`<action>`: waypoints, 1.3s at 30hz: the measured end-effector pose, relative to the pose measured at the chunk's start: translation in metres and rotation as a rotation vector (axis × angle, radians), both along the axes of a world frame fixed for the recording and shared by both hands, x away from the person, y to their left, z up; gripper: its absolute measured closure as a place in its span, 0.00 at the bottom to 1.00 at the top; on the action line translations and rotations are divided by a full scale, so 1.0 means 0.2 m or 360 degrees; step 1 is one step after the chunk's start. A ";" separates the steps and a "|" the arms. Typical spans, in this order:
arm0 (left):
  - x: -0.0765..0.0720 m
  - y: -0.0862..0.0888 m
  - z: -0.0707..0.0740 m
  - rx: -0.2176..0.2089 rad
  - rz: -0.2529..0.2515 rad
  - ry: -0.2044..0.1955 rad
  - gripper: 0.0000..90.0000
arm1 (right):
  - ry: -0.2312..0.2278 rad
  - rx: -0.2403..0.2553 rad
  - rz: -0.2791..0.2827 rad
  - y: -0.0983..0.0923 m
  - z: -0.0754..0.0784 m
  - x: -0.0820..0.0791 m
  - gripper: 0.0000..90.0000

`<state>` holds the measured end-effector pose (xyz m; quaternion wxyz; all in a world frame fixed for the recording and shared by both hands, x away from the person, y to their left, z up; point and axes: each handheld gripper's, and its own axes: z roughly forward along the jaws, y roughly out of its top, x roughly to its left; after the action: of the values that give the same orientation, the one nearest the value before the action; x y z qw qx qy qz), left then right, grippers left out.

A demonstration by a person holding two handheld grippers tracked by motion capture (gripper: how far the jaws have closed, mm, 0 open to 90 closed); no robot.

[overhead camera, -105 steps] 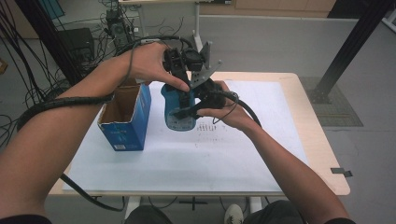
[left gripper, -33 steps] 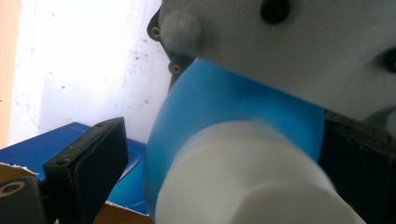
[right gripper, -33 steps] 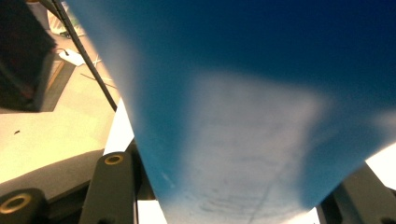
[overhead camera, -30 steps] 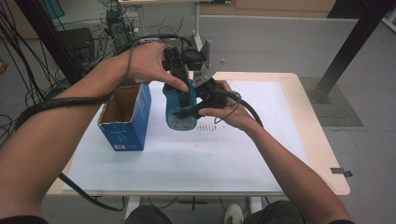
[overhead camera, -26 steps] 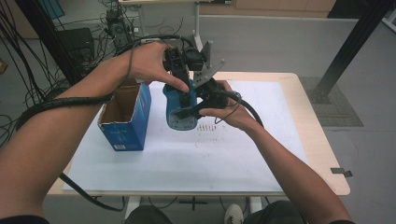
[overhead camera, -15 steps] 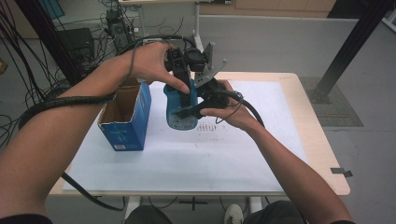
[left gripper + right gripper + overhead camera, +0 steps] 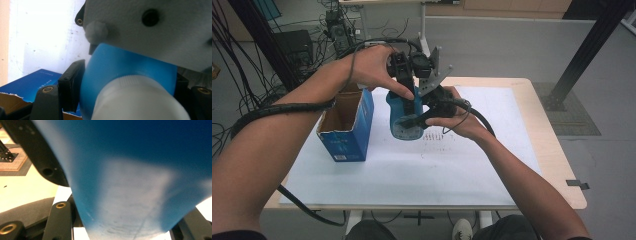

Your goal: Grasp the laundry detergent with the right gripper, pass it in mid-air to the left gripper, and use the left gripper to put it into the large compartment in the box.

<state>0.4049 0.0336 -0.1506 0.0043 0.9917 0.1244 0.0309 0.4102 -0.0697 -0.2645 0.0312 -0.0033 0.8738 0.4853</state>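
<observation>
A blue bottle point(image 7: 399, 131) with a white cap point(image 7: 140, 100) is held upright over the white sheet, between both hands. My right gripper point(image 7: 413, 121) comes in from the right and is shut across the bottle's body point(image 7: 140, 182), which sits between its jaws point(image 7: 125, 225). My left gripper point(image 7: 405, 94) reaches down from above. Its jaws have just been closing, and its black pads point(image 7: 72, 85) now press on the blue shoulder point(image 7: 125, 65) just below the cap. The right gripper's grey plate point(image 7: 150, 30) hangs close above.
An open blue cardboard box point(image 7: 347, 127) stands just left of the bottle, its torn flap point(image 7: 15, 102) near my left jaw. White paper point(image 7: 452, 165) covers the light wooden table. Cables trail off the left and back edges, and a black post stands at the far right.
</observation>
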 end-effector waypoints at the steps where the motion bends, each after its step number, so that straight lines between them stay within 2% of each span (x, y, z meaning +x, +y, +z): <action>1: 0.00 0.00 0.00 0.0000 0.0000 0.0000 0.36 | 0.0000 0.0000 0.0000 0.00 0.00 0.00 0.49; 16: 0.00 0.00 -0.02 0.0029 -0.0013 0.0026 0.38 | 0.0008 -0.0008 0.0029 0.01 -0.02 0.00 0.48; 30: 0.01 -0.01 -0.03 0.0025 -0.0016 -0.0004 0.38 | 0.0032 0.0011 0.0027 0.01 -0.03 0.02 0.48; 39: 0.01 -0.03 -0.02 0.0043 -0.0020 0.0008 0.39 | 0.0045 0.0023 0.0026 -0.01 -0.03 0.02 0.48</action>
<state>0.4078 0.0282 -0.1548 -0.0091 0.9926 0.1176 0.0302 0.4142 -0.0712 -0.2711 0.0148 -0.0034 0.8706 0.4917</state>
